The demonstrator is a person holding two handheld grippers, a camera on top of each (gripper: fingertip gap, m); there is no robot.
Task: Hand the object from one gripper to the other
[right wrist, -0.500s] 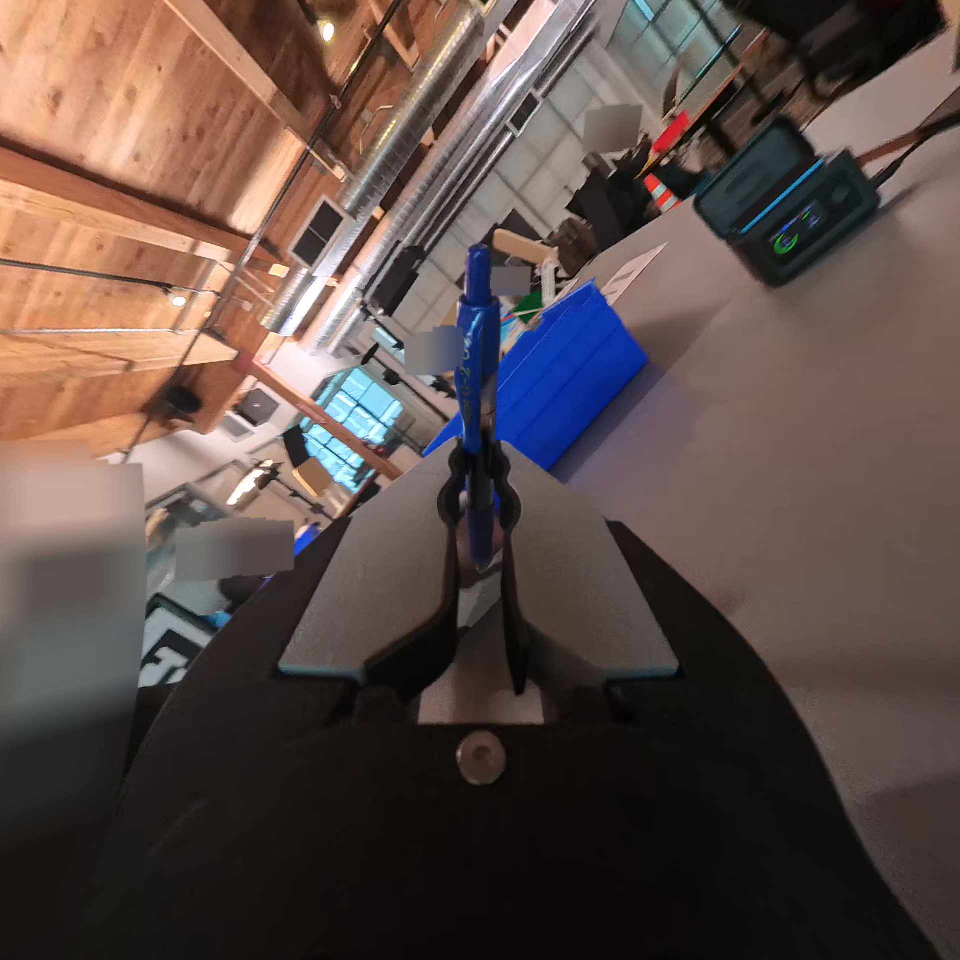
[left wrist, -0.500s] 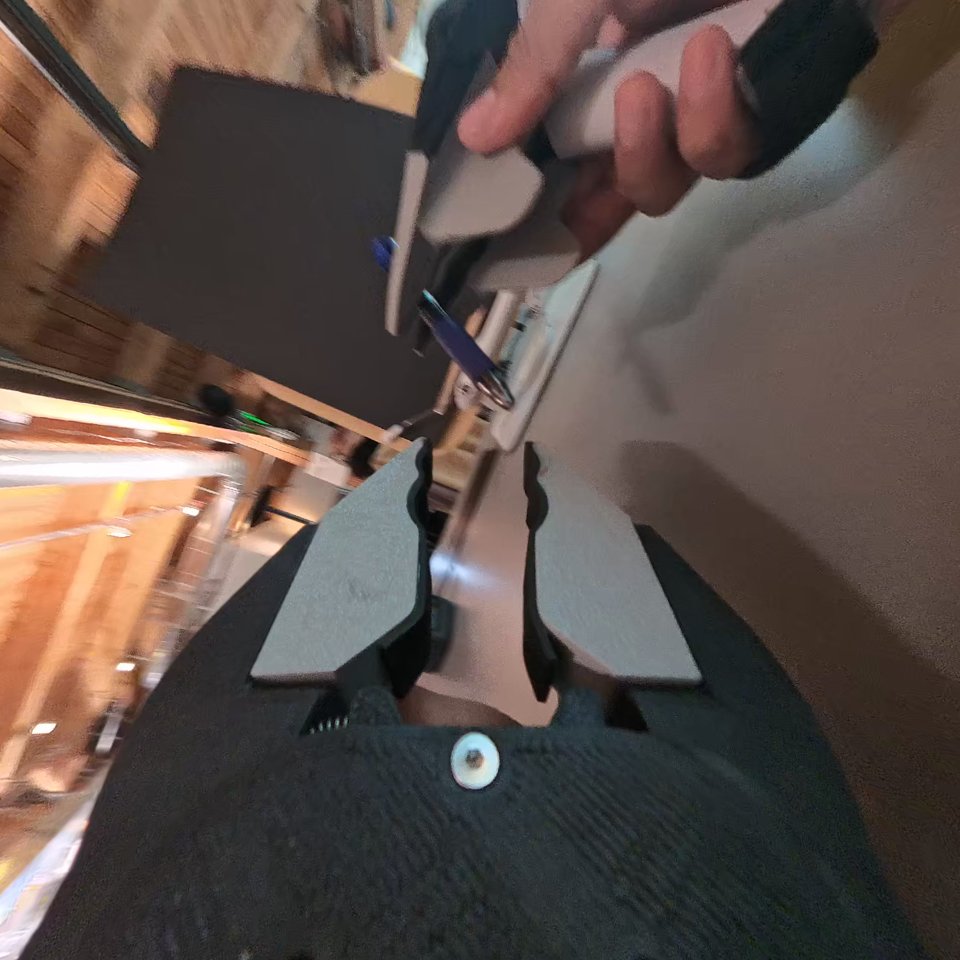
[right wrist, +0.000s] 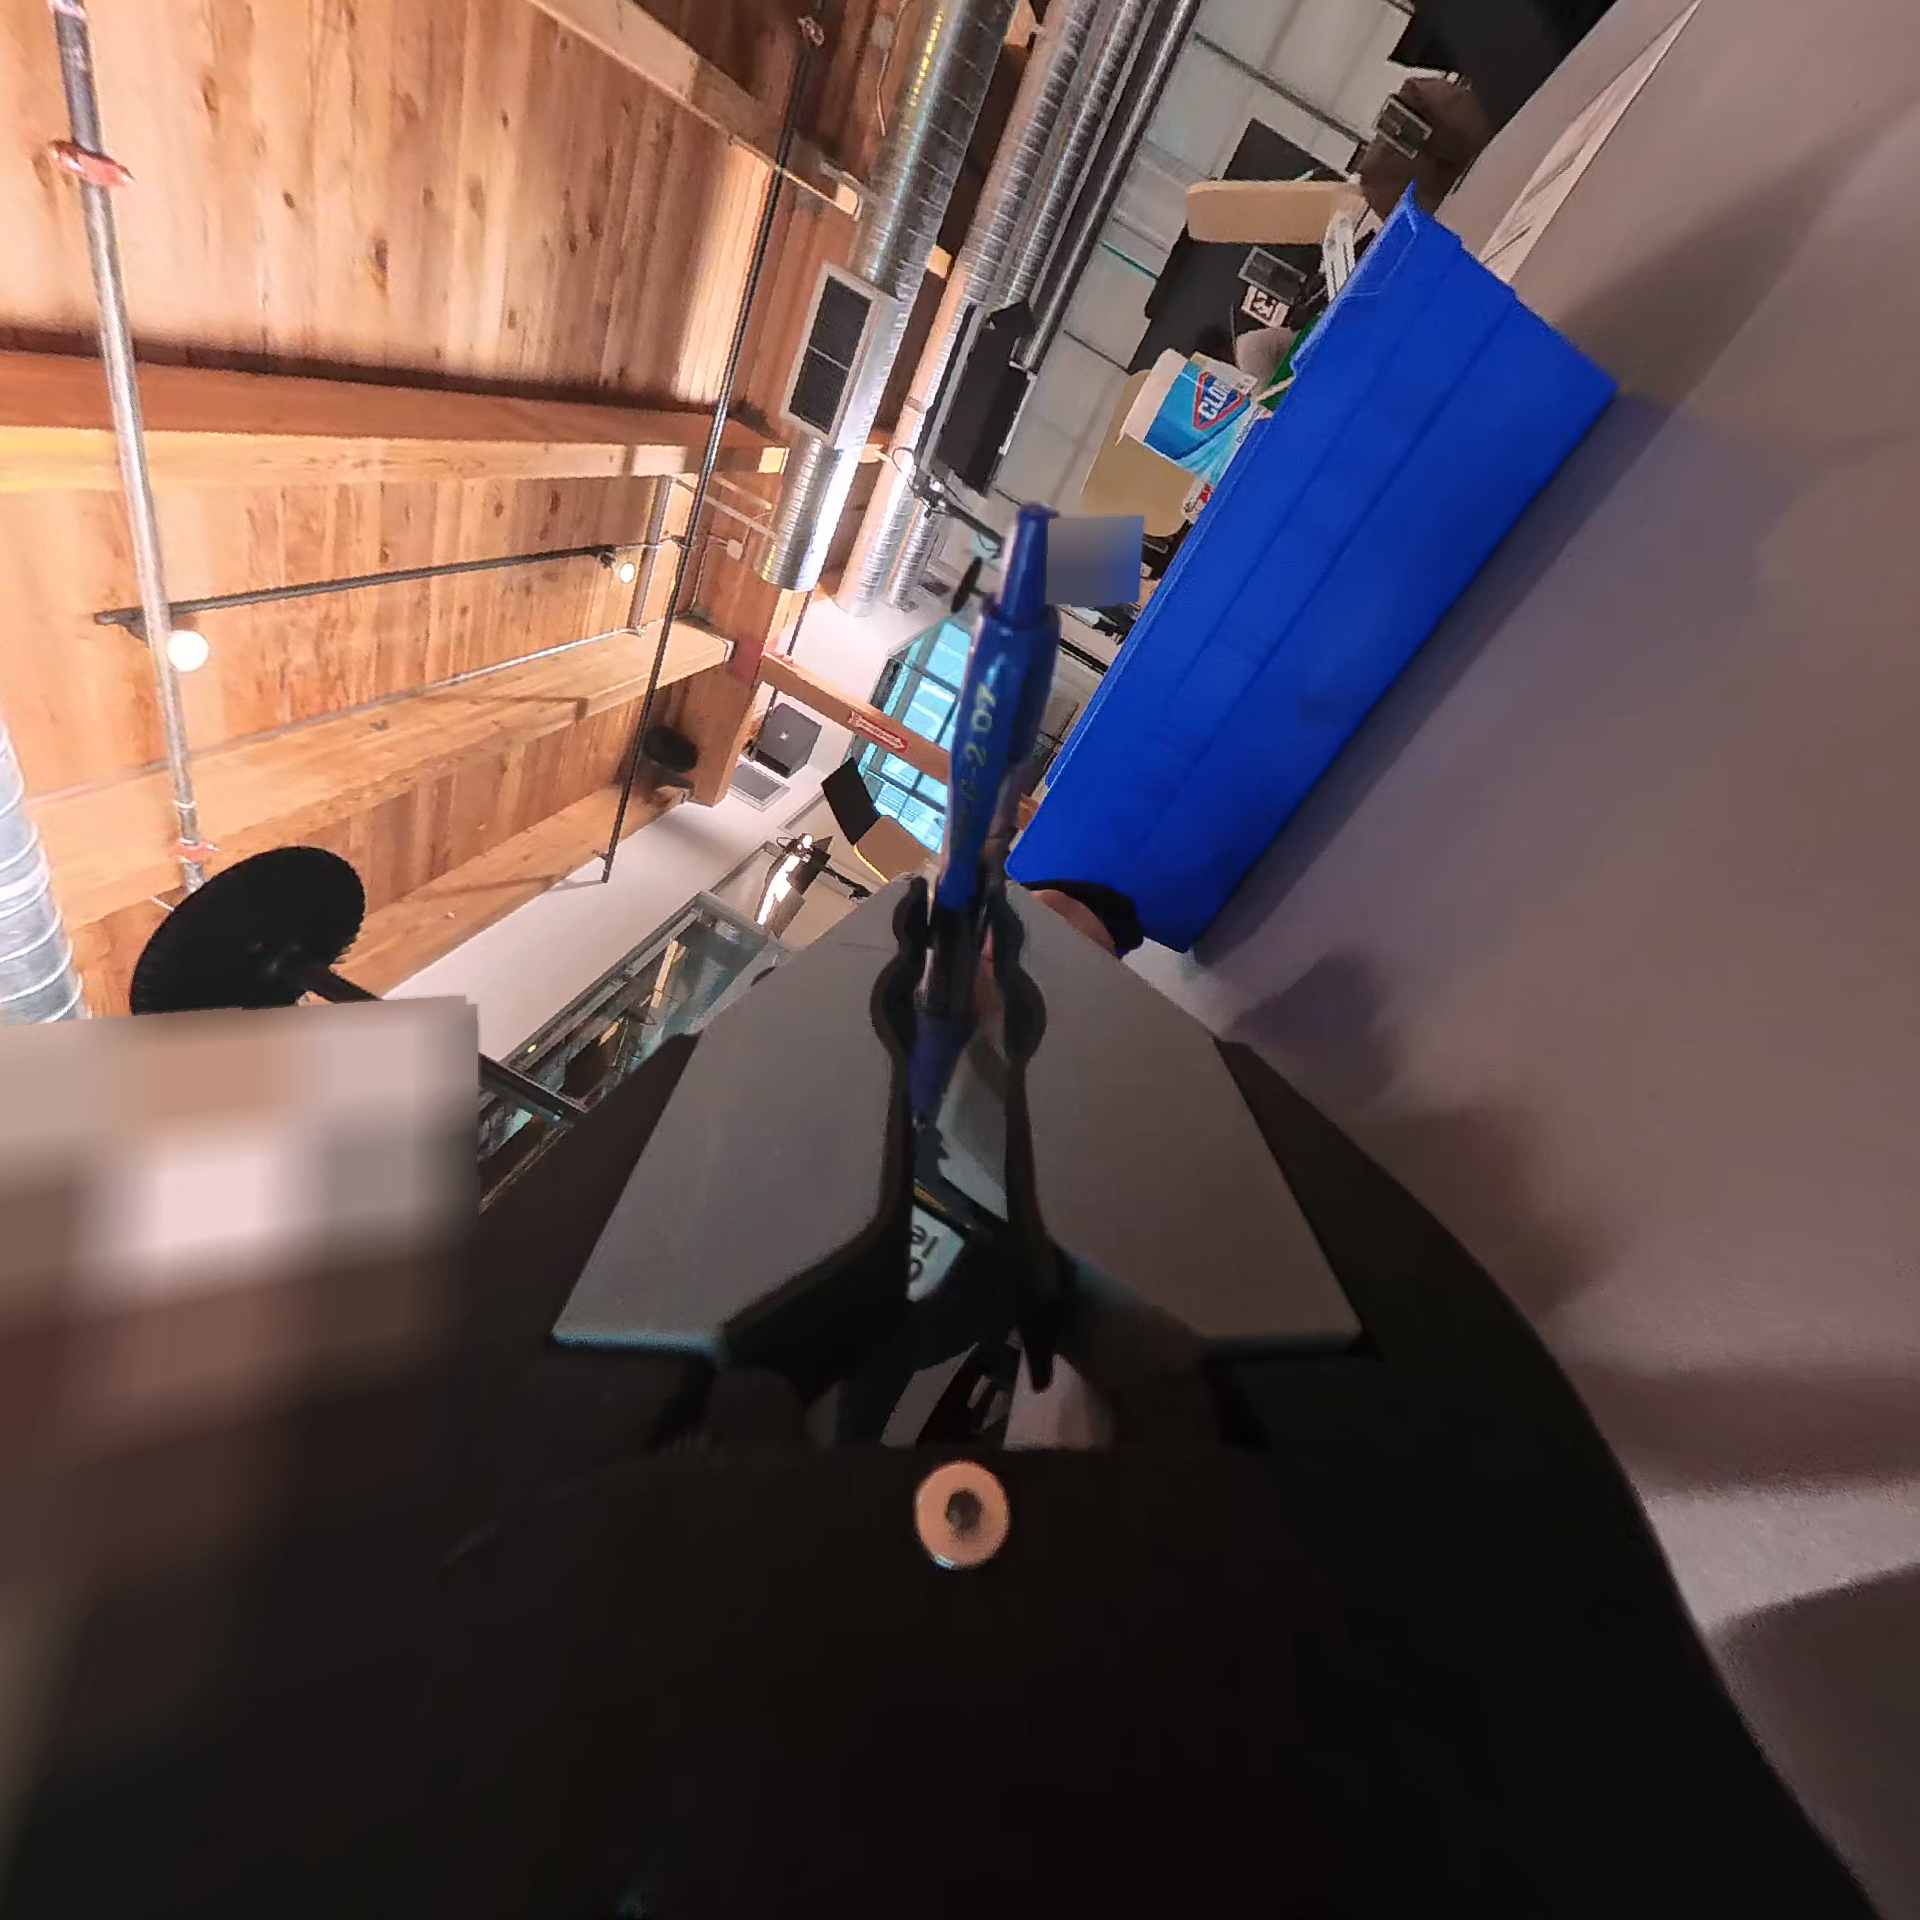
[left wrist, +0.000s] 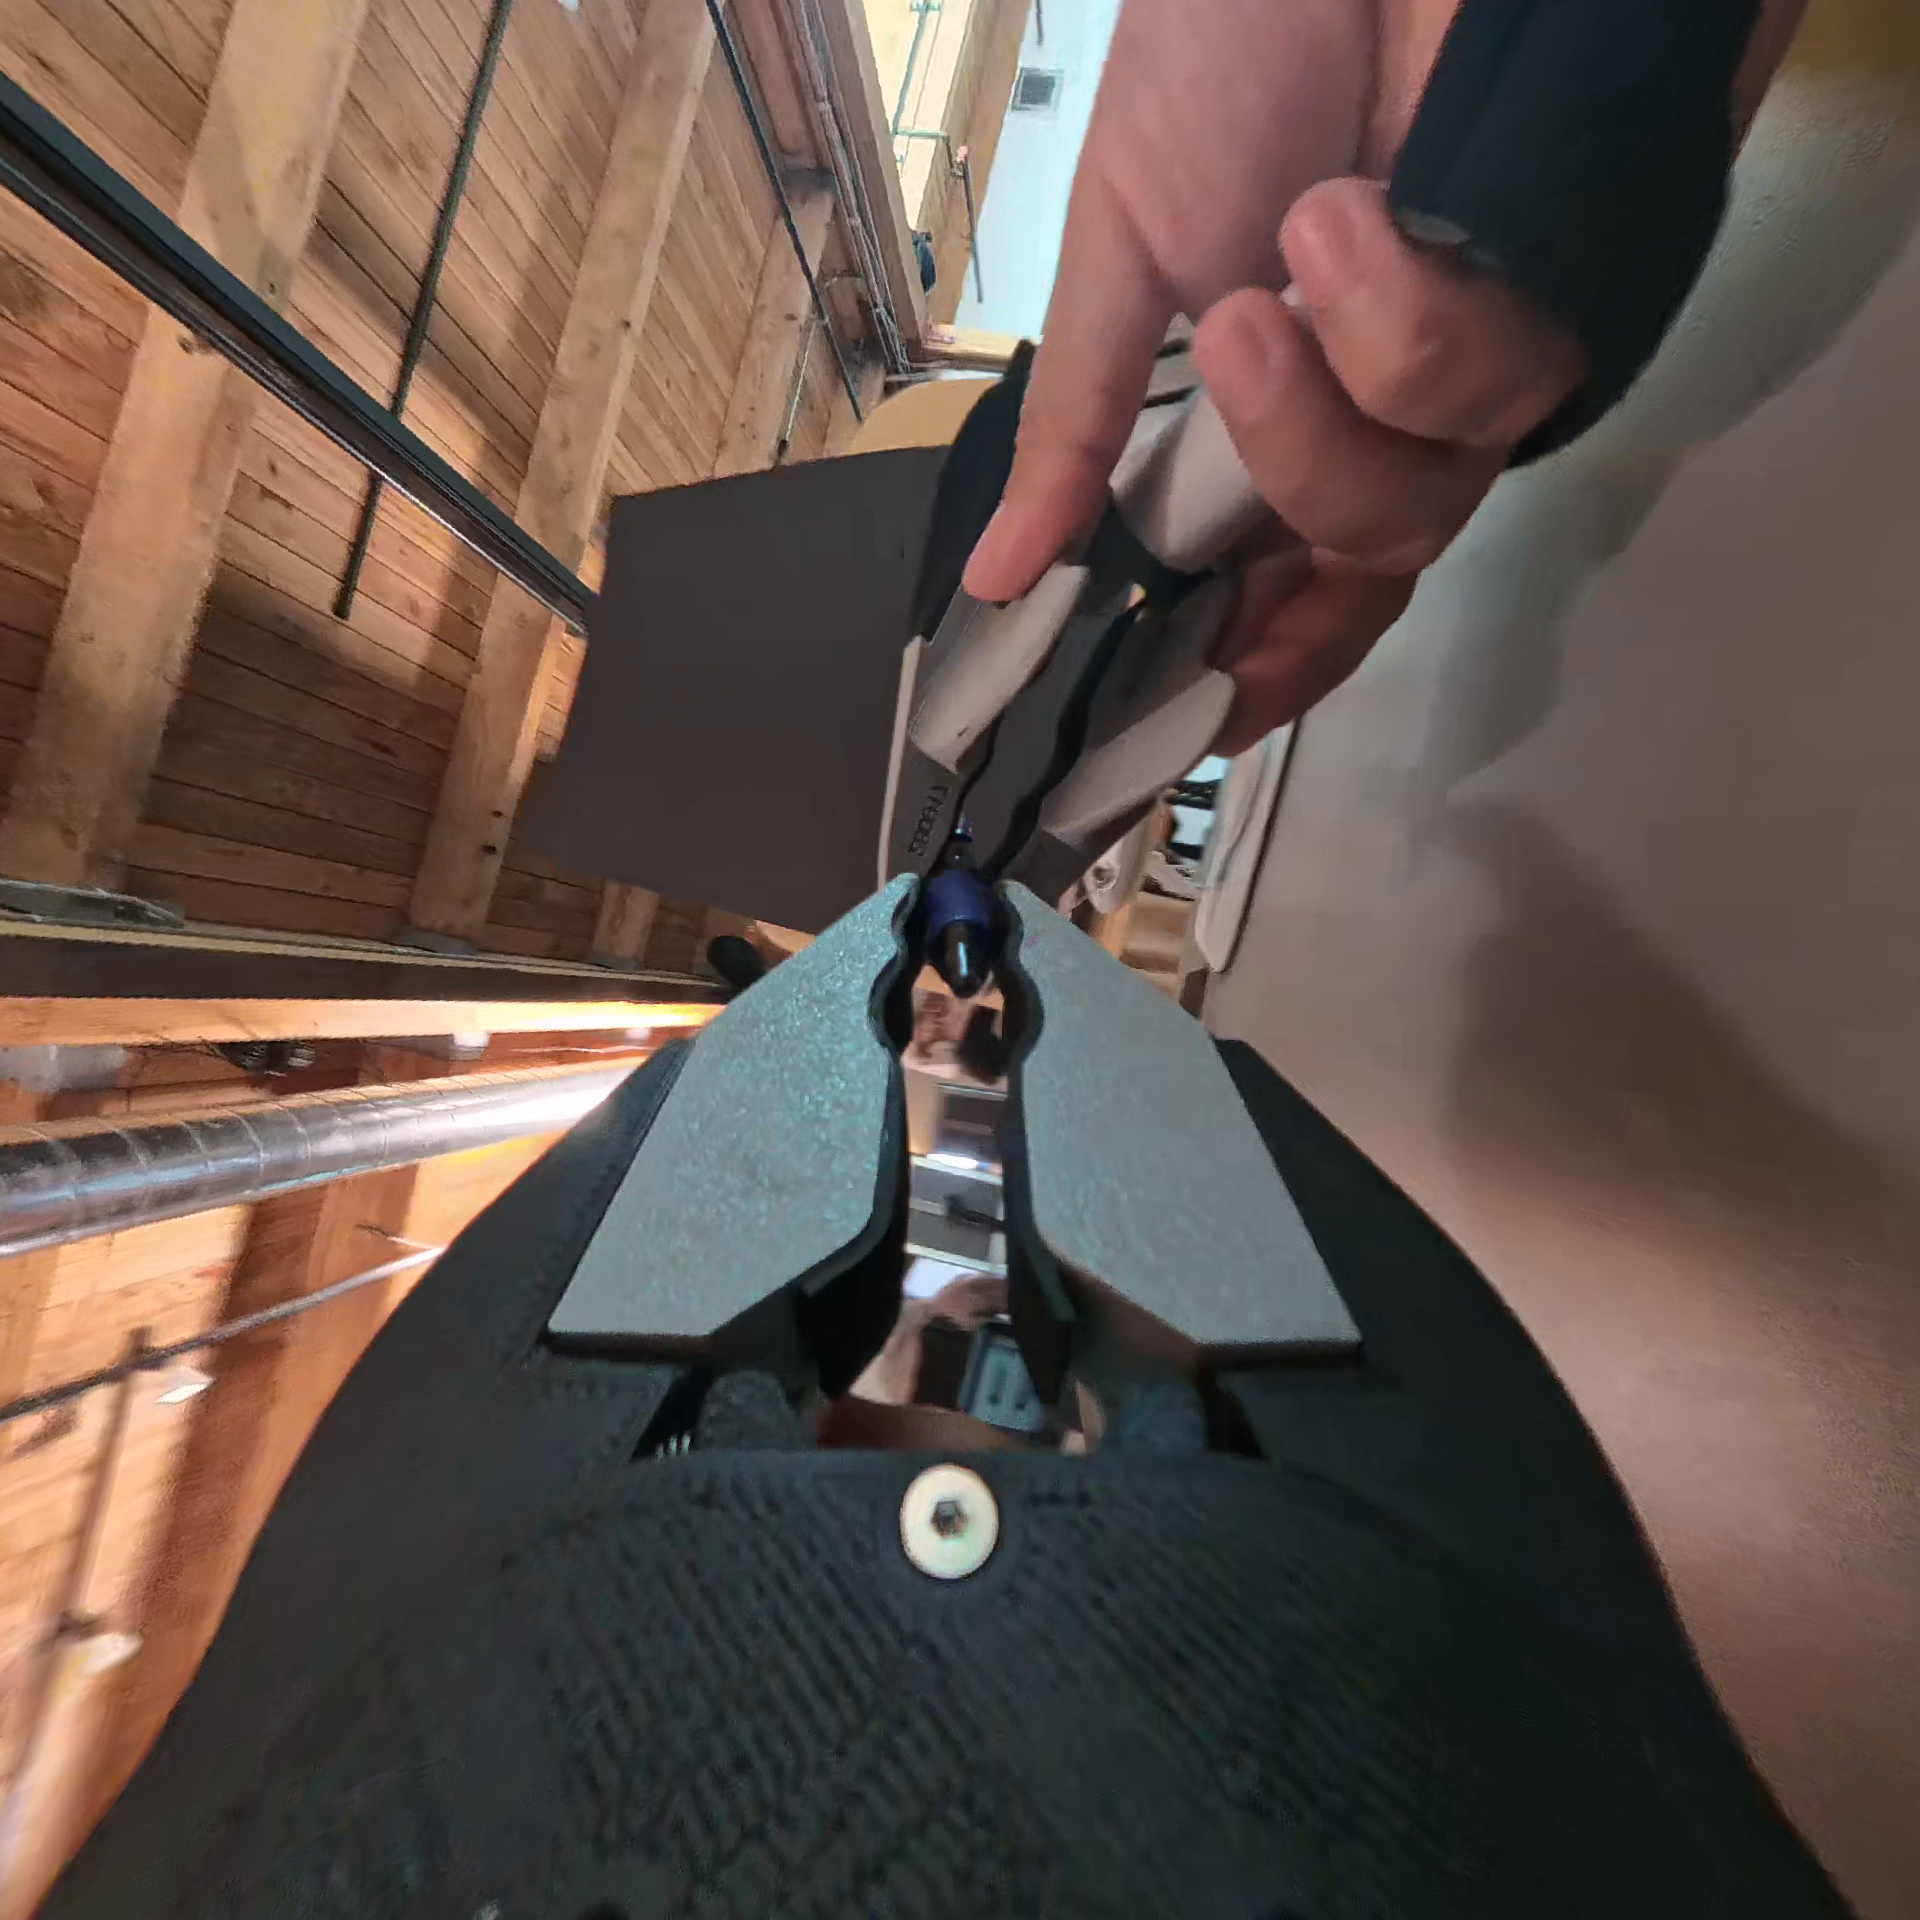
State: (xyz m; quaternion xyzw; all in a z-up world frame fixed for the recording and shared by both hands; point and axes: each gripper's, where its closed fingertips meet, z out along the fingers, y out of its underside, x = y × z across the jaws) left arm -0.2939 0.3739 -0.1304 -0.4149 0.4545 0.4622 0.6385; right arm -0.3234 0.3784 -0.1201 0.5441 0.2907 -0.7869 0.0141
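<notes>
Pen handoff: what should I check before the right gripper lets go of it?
1. Right gripper shut on the pen: ok.
2. Pen tip sits between the left gripper fingers: ok.
3. Left gripper squeezes the pen firmly: cannot tell. Its fingers hug the tip, but the grip is unclear.
4. The two grippers do not bump: cannot tell. Their tips are very close together.
5. A hand is wrapped around the right gripper's handle: ok.
</notes>
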